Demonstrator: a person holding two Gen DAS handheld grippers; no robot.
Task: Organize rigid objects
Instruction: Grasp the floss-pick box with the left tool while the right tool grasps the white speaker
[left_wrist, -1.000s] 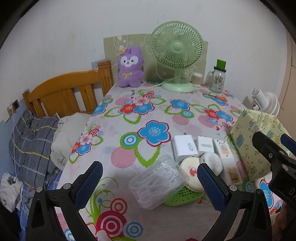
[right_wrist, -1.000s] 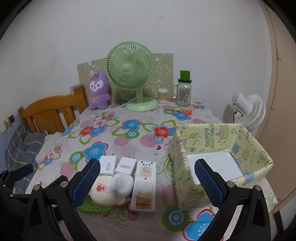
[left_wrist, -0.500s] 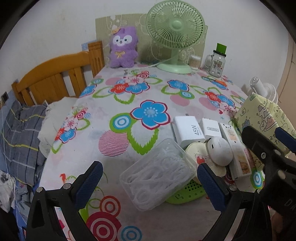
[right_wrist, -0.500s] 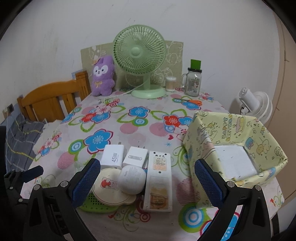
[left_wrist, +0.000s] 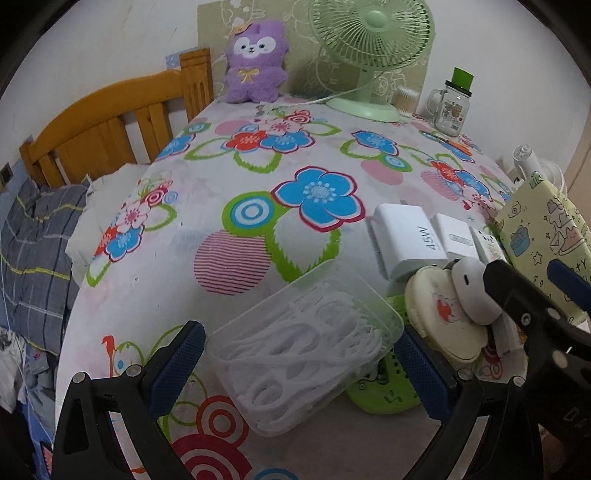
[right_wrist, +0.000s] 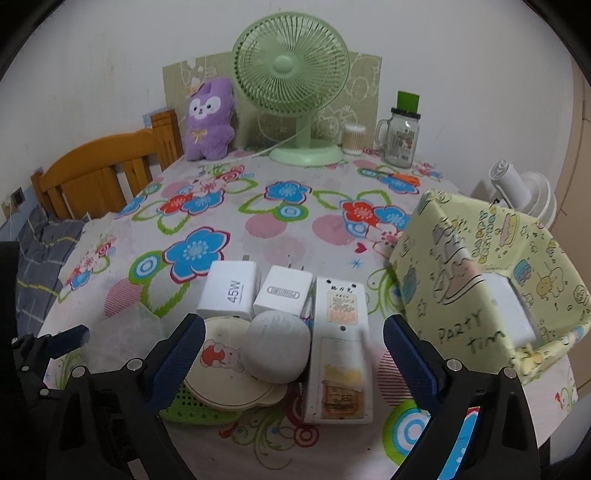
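Left wrist view shows our left gripper (left_wrist: 299, 363) gaping wide around the clear floss-pick box (left_wrist: 304, 345) without touching it, while our right gripper (right_wrist: 293, 354), jaws just narrowing yet still wide, frames the white oval case (right_wrist: 277, 345) beside the yellow box (right_wrist: 480, 280).

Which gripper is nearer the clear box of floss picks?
Left. The left gripper straddles the clear box of floss picks, jaws open. The right gripper is over the round white case beside it.
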